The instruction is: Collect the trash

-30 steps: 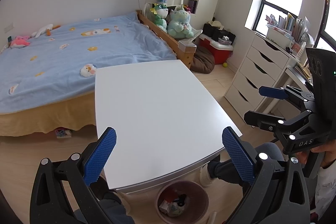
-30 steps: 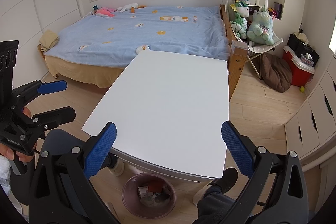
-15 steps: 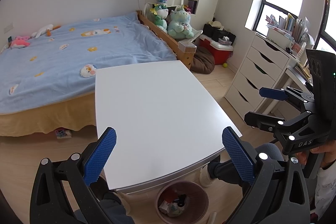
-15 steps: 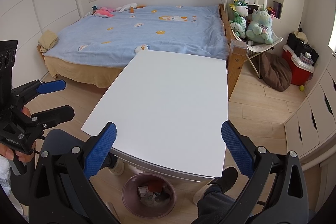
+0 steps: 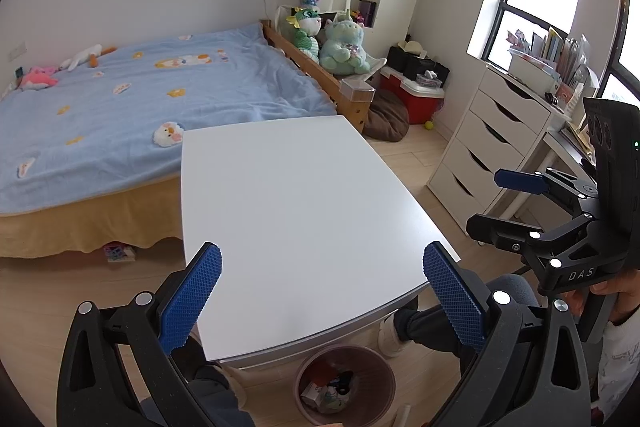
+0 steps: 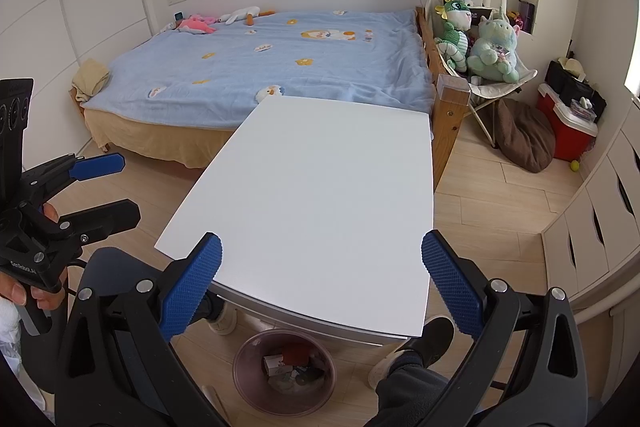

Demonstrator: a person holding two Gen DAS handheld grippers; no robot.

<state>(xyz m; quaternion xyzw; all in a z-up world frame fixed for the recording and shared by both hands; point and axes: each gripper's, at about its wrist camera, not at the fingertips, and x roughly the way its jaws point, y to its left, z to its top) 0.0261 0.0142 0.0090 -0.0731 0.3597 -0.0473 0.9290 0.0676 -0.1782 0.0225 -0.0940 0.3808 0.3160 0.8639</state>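
Observation:
A brown round trash bin (image 5: 346, 385) holding several scraps stands on the floor under the near edge of a white table (image 5: 296, 211). The bin also shows in the right wrist view (image 6: 285, 373). My left gripper (image 5: 322, 293) is open and empty, held above the table's near edge. My right gripper (image 6: 320, 287) is open and empty, also above the near edge. The right gripper shows at the right of the left wrist view (image 5: 516, 205), the left gripper at the left of the right wrist view (image 6: 102, 189). The table top (image 6: 320, 195) bears nothing.
A bed with a blue blanket (image 5: 132, 107) stands beyond the table. Plush toys (image 5: 340, 45), a red cooler (image 5: 414, 99) and a brown cushion (image 5: 386, 117) are at the back right. White drawers (image 5: 488, 147) line the right wall. The person's legs and feet (image 5: 400, 327) are under the table.

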